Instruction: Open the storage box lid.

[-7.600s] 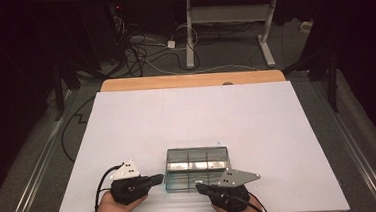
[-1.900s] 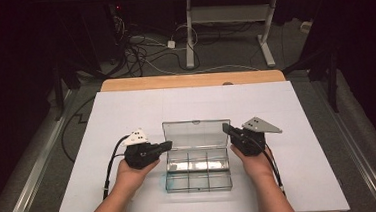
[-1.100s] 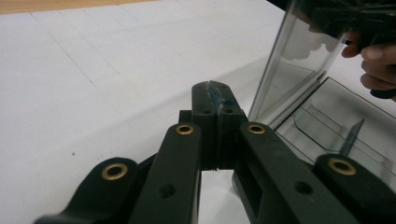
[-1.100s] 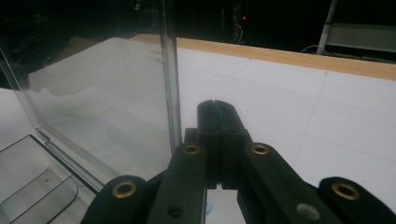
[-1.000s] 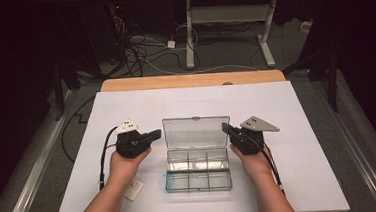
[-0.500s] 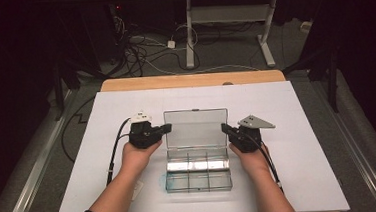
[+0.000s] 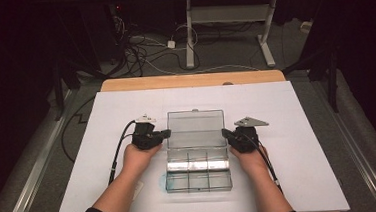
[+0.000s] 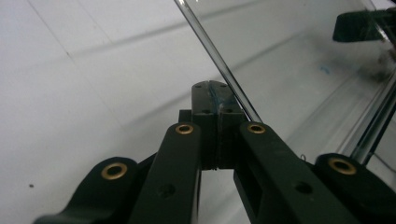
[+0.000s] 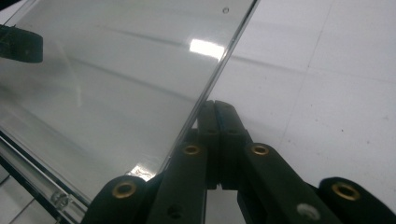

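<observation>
- Clear plastic compartment box (image 7: 198,163) sitting at the near middle of the white counter (image 7: 308,127), base flat, six compartments showing.
- Hinged lid (image 7: 196,129) swung open and leaning back toward the far side, transparent, its latch tab at the far edge.
- Left gripper (image 7: 165,133) right at the lid's left edge, fingers (image 8: 217,100) pressed fully together, nothing clamped between them; in the left gripper view the lid's edge runs just beside the tips.
- Right gripper (image 7: 225,133) at the lid's right edge, fingers (image 9: 216,116) shut tight too, tips against the rim of the lid in the right gripper view.
- Both hands low over the counter, one on each side of the box, cables trailing back along the forearms.
- Can't tell whether the closed tips press the lid or merely touch it.
</observation>
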